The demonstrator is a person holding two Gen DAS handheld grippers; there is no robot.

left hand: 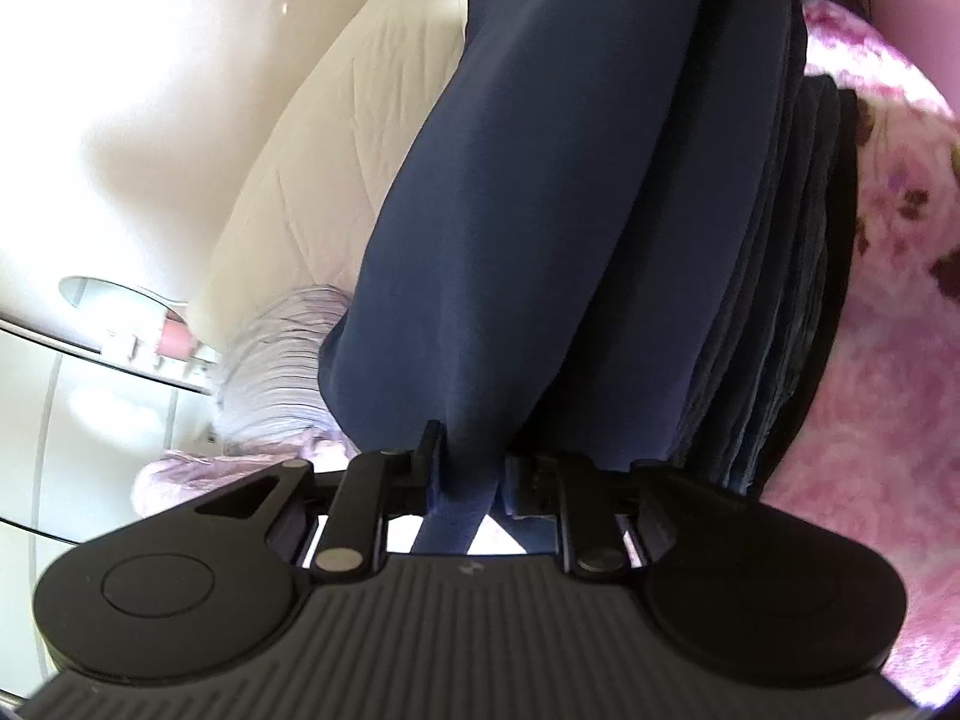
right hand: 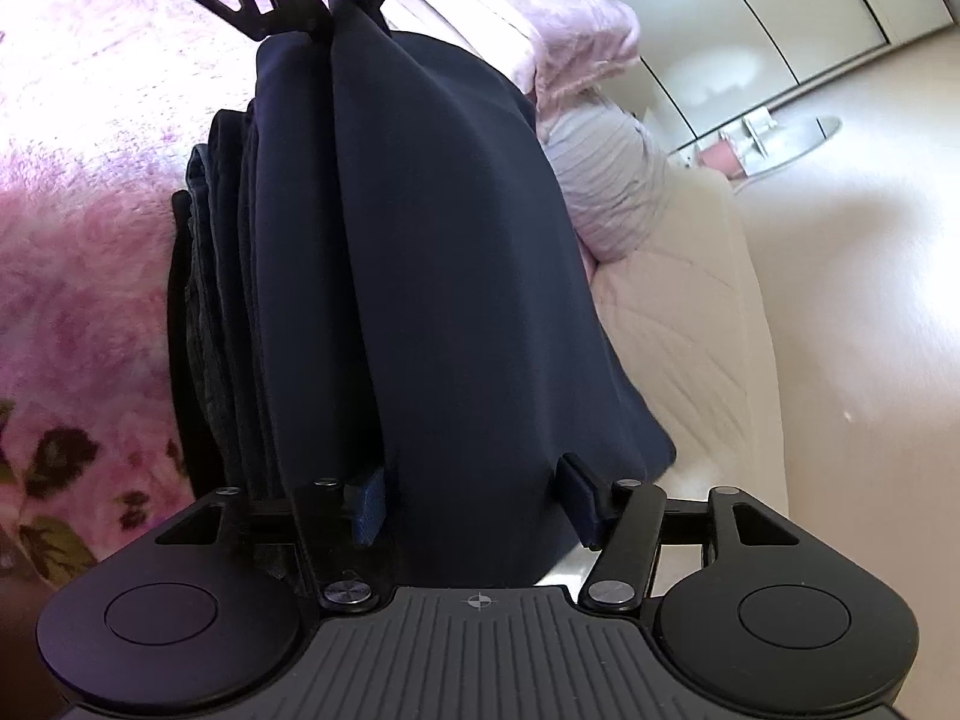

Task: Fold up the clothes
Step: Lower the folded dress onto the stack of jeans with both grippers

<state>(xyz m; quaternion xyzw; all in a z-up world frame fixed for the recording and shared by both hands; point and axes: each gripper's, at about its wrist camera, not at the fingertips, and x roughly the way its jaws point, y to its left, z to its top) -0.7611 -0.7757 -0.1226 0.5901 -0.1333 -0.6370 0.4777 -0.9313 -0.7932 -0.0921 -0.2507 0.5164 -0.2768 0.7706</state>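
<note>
Left gripper (left hand: 465,468) nipped tight on a fold of the navy garment (left hand: 540,192), fingers drawn close with the cloth bunched between them and a tail of it hanging down past the pads. Right gripper (right hand: 474,498) spread wide, blue-padded fingers (right hand: 369,507) standing either side of the same navy garment (right hand: 444,252); whether those pads pressed the cloth or merely flanked it, impossible to tell. Garment stretched lengthwise between the two grippers, lying over the near edge of a pink floral blanket (left hand: 888,276), with the left gripper (right hand: 327,12) visible at its far end in the right wrist view, clamped on the upper edge. Beside the navy cloth, on the blanket side, a stack of darker folded clothes (right hand: 210,300), layered edges showing, touching the garment along its length. On the other side, a cream quilted mattress edge (right hand: 690,324) and a pale lilac striped cloth (right hand: 606,180) bunched near it. Beyond, a pale floor (right hand: 840,360) and white wardrobe doors (right hand: 780,12), with a small round glass table (left hand: 114,294) near the wall.
</note>
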